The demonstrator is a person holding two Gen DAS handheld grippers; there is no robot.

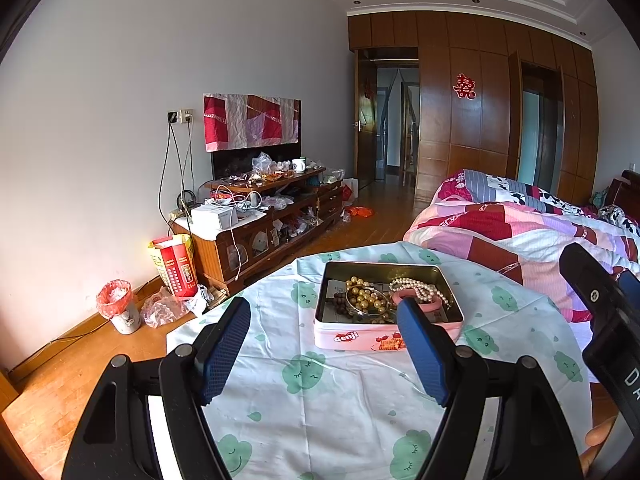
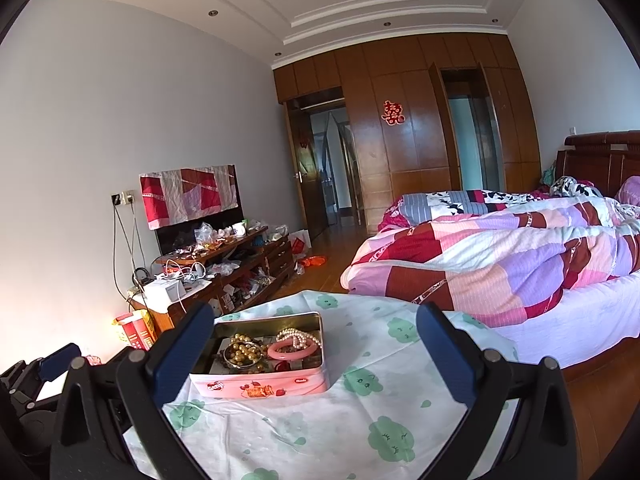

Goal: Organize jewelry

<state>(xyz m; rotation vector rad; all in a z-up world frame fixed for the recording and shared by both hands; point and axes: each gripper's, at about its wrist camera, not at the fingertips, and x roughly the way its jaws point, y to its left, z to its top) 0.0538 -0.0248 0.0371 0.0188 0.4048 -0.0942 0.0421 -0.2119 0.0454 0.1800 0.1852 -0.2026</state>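
Observation:
A pink tin box (image 1: 352,338) (image 2: 260,388) stands open on a round table with a white cloth printed with green clouds (image 1: 320,408) (image 2: 360,420). Inside lie gold beads (image 1: 366,296) (image 2: 242,350), a white pearl string (image 1: 418,288) (image 2: 298,336), a pink bangle (image 1: 432,300) (image 2: 294,350) and dark brown beads (image 1: 340,308). My left gripper (image 1: 324,320) is open and empty, just short of the tin. My right gripper (image 2: 316,328) is open and empty, wide apart, the tin near its left finger. The right gripper's body shows at the left view's right edge (image 1: 604,320).
A bed with a pink, red and purple patchwork quilt (image 1: 520,232) (image 2: 500,256) stands to the right of the table. A cluttered wooden TV cabinet (image 1: 272,216) (image 2: 224,276) lines the left wall. A bin with a red bag (image 1: 118,306) stands on the wooden floor.

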